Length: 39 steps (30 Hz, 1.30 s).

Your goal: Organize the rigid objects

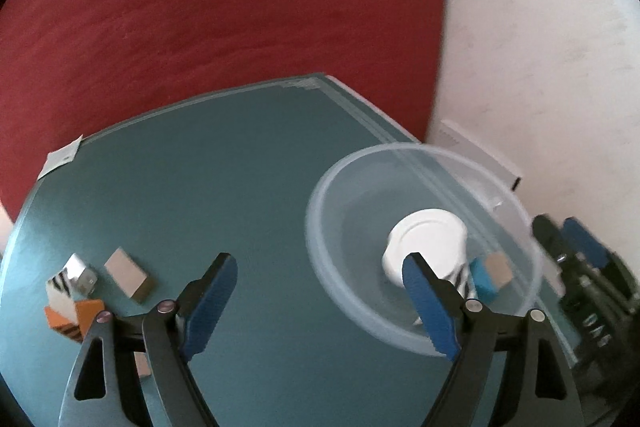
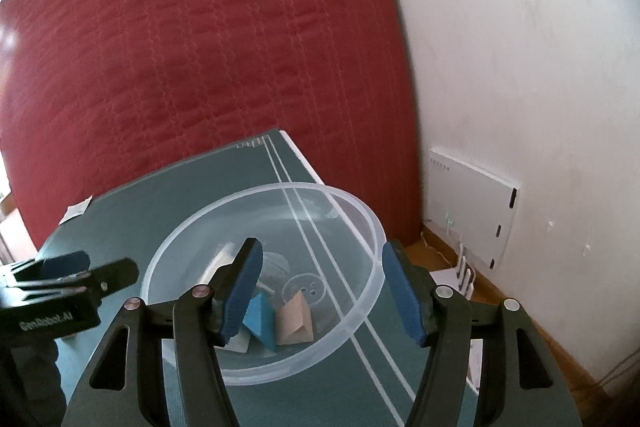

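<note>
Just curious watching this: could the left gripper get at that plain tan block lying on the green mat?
Probably yes. The left gripper is open and empty, and the tan block lies uncovered on the green mat just left of it, apart from the striped blocks.

1. A red quilt (image 2: 200, 47) with stitched lines fills the background behind the table.
2. A white wall (image 2: 520, 47) stands to its right.
3. A white box (image 2: 472, 203) is mounted low on that wall.
4. A paper tag (image 1: 62, 157) lies at the green mat's (image 1: 220, 187) far left corner.
</note>
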{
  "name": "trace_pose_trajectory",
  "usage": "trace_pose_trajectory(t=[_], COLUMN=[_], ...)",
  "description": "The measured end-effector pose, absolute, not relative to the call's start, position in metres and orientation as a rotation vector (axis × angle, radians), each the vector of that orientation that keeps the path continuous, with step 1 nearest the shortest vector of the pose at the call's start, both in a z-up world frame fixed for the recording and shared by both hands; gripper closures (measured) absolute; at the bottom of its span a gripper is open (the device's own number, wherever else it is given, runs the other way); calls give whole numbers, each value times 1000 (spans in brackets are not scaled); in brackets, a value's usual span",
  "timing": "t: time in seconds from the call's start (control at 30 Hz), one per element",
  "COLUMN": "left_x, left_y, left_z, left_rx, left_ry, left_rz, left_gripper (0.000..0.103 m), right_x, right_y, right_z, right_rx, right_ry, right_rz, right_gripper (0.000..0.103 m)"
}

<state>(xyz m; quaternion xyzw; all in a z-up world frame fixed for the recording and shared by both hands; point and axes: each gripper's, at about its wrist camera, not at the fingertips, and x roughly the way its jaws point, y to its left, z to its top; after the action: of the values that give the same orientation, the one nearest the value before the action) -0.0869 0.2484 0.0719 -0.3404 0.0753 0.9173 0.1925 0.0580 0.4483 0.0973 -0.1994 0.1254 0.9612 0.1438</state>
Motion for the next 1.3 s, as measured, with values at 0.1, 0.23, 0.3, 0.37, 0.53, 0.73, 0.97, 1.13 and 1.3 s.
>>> trace_pose_trajectory(t=[0.1,0.23,0.3,0.37,0.53,0.73,0.97,1.13,1.3], left_x=[-86,-81,-78,-79,-79,-90,-87,-94,-110], left_y=[240,227,222,215,195,175,131,104,83], left_z=[66,60,57,54,49,48,50,52,53], left_rx=[-978,-996,-1005,-1011,-1033,-1061,-1084,-1108,-1128], left_ry=[219,210,213,215,192,135,72,29,15], left_rz=[2602,2636,2651,2666,2718,2769,2856,2924,2992], left_gripper=[13,10,10,10,9,8,8,7,7], right_x=[57,58,58,57,56,57,59,59,59], right_y=[445,441,439,438,433,428,424,420,416], right_z=[98,99,99,100,100,102,103,103,103], right_rx=[-571,-560,-551,-543,-536,-529,-529,-531,-534], right_ry=[342,319,304,292,260,232,210,189,174], right_rz=[2774,2779,2781,2783,2791,2797,2802,2805,2809], right_gripper=[39,39,39,39,39,36,35,35,35])
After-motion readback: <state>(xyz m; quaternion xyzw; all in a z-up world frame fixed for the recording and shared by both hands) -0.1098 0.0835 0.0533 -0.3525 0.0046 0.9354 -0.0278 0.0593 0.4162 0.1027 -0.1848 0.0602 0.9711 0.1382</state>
